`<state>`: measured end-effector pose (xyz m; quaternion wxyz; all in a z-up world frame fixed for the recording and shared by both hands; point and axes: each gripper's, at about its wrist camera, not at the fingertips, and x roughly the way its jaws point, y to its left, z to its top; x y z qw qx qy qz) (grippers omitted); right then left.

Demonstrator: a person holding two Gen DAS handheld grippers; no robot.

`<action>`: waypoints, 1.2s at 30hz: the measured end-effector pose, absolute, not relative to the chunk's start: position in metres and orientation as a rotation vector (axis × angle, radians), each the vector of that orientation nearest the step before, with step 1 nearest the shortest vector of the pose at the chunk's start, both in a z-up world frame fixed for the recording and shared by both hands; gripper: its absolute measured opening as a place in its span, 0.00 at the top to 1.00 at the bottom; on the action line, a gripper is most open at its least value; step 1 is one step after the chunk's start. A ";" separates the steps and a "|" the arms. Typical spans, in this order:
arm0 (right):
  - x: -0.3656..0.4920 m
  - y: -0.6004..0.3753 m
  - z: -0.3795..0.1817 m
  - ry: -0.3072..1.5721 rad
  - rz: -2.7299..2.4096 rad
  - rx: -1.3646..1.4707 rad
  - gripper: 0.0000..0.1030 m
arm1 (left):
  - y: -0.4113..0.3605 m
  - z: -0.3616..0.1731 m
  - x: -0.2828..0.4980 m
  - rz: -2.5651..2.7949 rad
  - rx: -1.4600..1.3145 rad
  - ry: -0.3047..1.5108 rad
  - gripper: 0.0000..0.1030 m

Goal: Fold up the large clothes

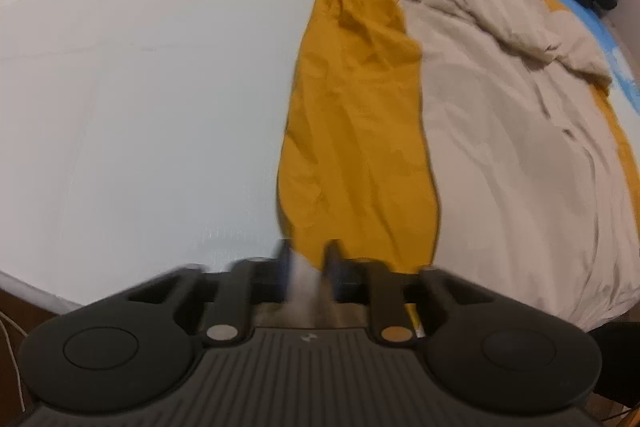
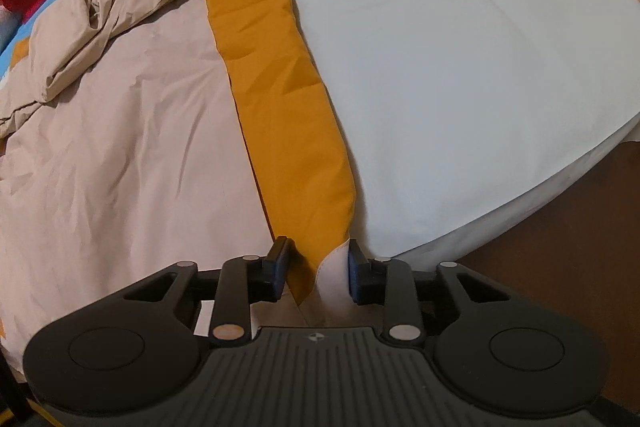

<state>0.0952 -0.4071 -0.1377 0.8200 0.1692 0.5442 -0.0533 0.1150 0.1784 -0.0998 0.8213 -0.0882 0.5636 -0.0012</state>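
The beige-and-mustard coat (image 2: 132, 131) lies flat on the bed sheet (image 2: 460, 75), hem at the sheet's near edge. I have my left gripper (image 1: 308, 267) and right gripper (image 2: 318, 273) each pinching a hem corner, ready to lift and fold it away from that edge.

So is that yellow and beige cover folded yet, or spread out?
Partly folded: the beige side of the cover lies turned over, leaving a yellow strip showing.

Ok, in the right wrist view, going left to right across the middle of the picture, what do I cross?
Beige fabric → mustard-yellow strip of the same garment → pale bedsheet → brown floor past the bed's edge.
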 end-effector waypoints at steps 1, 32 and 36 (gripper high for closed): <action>0.094 -0.407 -0.134 1.138 -0.104 0.366 0.87 | 0.179 -0.094 0.114 -0.011 -0.195 1.172 0.94; 0.094 -0.404 -0.133 1.111 -0.061 0.379 0.84 | 0.172 -0.103 0.116 -0.008 -0.121 1.228 0.77; 0.093 -0.404 -0.133 1.108 -0.052 0.370 0.88 | 0.175 -0.102 0.117 -0.006 -0.130 1.222 0.80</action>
